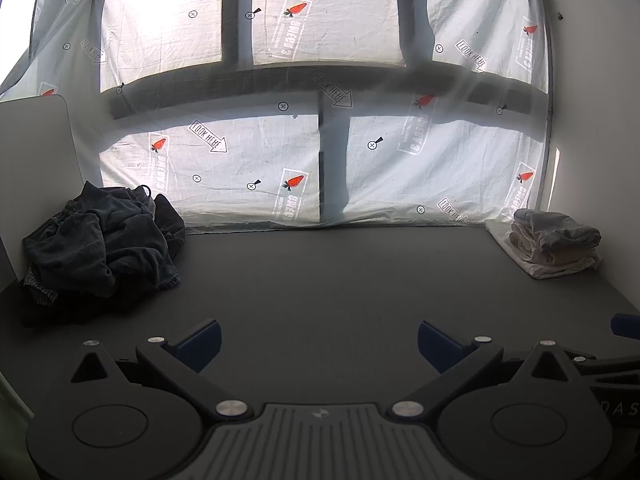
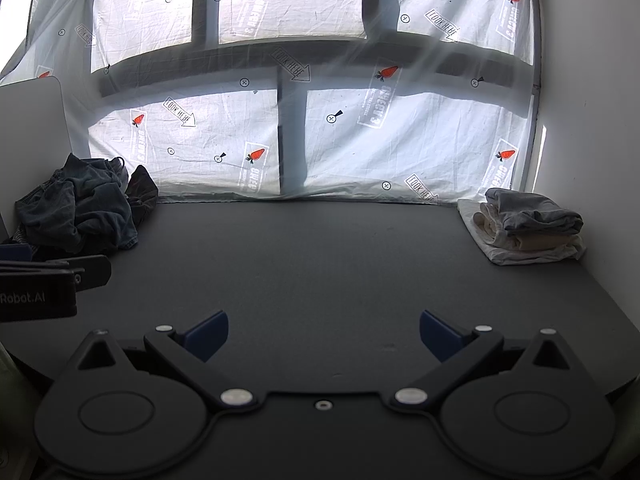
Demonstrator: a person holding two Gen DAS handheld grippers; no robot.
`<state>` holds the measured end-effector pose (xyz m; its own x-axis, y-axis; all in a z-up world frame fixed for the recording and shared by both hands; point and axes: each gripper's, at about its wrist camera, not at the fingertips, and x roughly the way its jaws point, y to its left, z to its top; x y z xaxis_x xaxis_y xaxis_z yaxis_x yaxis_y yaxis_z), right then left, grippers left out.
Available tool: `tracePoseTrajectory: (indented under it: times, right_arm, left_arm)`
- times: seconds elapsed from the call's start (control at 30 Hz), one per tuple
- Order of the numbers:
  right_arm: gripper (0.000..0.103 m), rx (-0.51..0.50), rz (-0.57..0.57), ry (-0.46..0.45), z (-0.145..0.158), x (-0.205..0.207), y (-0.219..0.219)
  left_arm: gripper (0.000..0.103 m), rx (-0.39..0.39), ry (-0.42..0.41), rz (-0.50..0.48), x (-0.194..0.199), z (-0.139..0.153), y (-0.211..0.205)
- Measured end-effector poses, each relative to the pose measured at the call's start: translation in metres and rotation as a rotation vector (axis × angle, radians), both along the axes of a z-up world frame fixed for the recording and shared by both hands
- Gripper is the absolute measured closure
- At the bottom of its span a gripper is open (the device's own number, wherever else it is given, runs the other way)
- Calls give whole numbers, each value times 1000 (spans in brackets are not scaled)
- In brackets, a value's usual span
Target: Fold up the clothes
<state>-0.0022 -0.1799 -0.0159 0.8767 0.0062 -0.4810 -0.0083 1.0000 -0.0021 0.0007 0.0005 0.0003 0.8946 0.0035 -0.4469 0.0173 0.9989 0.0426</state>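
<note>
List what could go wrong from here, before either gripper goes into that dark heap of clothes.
1. The dark pile is tangled, several garments bunched together, so one grab may drag up more than one piece.
2. It lies against the white panel at the table's left edge; a pull could tip pieces off the side.
3. The folded stack sits in the far right corner; spreading a garment wide may nudge it.

Both the left gripper and right gripper are open and empty.

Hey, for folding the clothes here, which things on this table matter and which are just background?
Part of the job:
- pile of dark crumpled clothes
- stack of folded clothes
- left tool and right tool, both open and empty

Just there:
- dark table
- printed sheet over the window
- white board
</note>
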Motion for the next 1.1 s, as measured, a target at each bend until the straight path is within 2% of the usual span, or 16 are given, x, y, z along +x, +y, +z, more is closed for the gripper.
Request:
tracePoseTrajectory:
  times: [0.7, 0.93, 1.1]
  right_arm:
    - [0, -7, 4, -1, -2, 4, 2]
    - [0, 17, -21, 19, -8, 6, -4]
    - [0, 28, -41, 47, -16, 17, -20]
  left_arm:
    - [0, 0, 3, -7, 5, -3, 4]
    - [0, 5, 37, -20, 8, -10, 0]
    - [0, -23, 77, -16, 24, -20, -10]
